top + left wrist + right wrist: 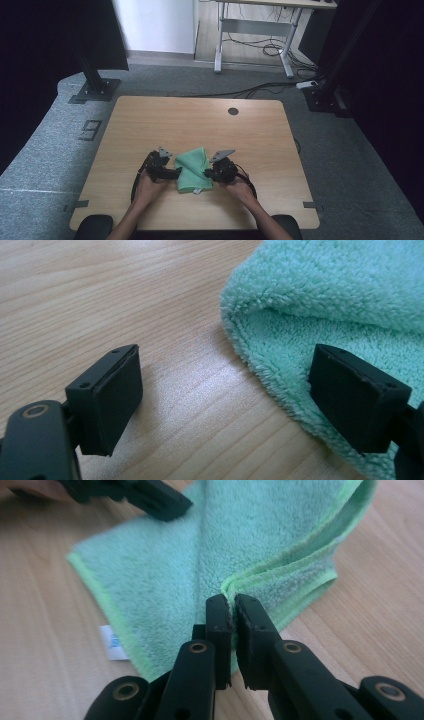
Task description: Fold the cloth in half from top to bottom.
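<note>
Right tongs [232, 612] pinching folded mint-green fleecy cloth [200, 565] with white tag, left tongs [225, 405] agape.

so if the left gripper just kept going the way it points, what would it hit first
Probably the green towel. The left gripper has its jaws open; one jaw sits over the towel's folded edge, the other over bare table. Going on, it should meet the fold first, though the depth is hard to judge.

Figure "9" [90, 130] marked on grey floor left of table; towel tag unreadable.
</note>
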`<state>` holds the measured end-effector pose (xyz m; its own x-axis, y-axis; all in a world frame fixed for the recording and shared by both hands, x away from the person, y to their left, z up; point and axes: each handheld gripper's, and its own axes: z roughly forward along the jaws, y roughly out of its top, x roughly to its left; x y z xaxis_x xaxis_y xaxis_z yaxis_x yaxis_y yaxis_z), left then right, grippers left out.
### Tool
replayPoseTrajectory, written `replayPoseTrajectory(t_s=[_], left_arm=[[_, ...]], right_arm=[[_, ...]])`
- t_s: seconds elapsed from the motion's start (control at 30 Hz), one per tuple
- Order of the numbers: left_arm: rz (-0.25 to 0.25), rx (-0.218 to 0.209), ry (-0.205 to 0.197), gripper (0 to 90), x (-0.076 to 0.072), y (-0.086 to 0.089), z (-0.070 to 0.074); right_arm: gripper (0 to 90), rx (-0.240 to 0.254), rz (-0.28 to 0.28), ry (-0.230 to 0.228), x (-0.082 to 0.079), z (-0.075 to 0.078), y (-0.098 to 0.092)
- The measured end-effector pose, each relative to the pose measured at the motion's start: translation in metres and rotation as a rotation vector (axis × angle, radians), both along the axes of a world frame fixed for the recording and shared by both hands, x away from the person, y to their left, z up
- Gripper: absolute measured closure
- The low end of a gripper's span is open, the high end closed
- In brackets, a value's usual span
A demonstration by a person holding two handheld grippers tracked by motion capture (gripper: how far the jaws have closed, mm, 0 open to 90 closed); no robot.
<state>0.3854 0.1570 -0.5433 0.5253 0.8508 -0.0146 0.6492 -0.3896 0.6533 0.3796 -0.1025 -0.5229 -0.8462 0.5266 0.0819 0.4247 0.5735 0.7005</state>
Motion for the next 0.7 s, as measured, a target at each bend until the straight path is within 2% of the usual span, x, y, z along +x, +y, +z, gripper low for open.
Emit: replayPoseTrajectory(t_s=[0.1, 0.23, 0.37, 0.47, 0.53, 0.6, 0.7], left_arm=[[0.007, -0.003, -0.002, 14.4, -0.001, 0.000, 0.000], [0.011, -0.005, -0.005, 14.4, -0.001, 0.000, -0.001], [0.009, -0.008, -0.009, 14.4, -0.001, 0.000, -0.001], [-0.001, -0.007, -0.006, 14.6, -0.001, 0.000, -0.001], [-0.014, -0.002, 0.003, 16.6, 0.000, 0.000, 0.001], [-0.024, 0.012, 0.018, 17.8, -0.002, -0.001, 0.004], [-0.042, 0.027, 0.012, 17.6, -0.006, -0.001, 0.008]], right_arm=[[83.2, 0.027, 0.015, 0.000, -0.006, 0.008, -0.003], [83.2, 0.021, 0.042, -0.011, -0.018, 0.012, -0.005], [82.9, -0.025, 0.045, -0.019, -0.023, 0.004, -0.005], [82.7, -0.018, 0.033, 0.000, -0.020, -0.006, -0.007], [82.7, 0.004, 0.028, 0.008, -0.019, -0.010, -0.008], [82.7, 0.004, 0.024, 0.003, -0.019, -0.010, -0.008], [82.7, -0.006, 0.018, -0.013, -0.019, -0.006, -0.007]])
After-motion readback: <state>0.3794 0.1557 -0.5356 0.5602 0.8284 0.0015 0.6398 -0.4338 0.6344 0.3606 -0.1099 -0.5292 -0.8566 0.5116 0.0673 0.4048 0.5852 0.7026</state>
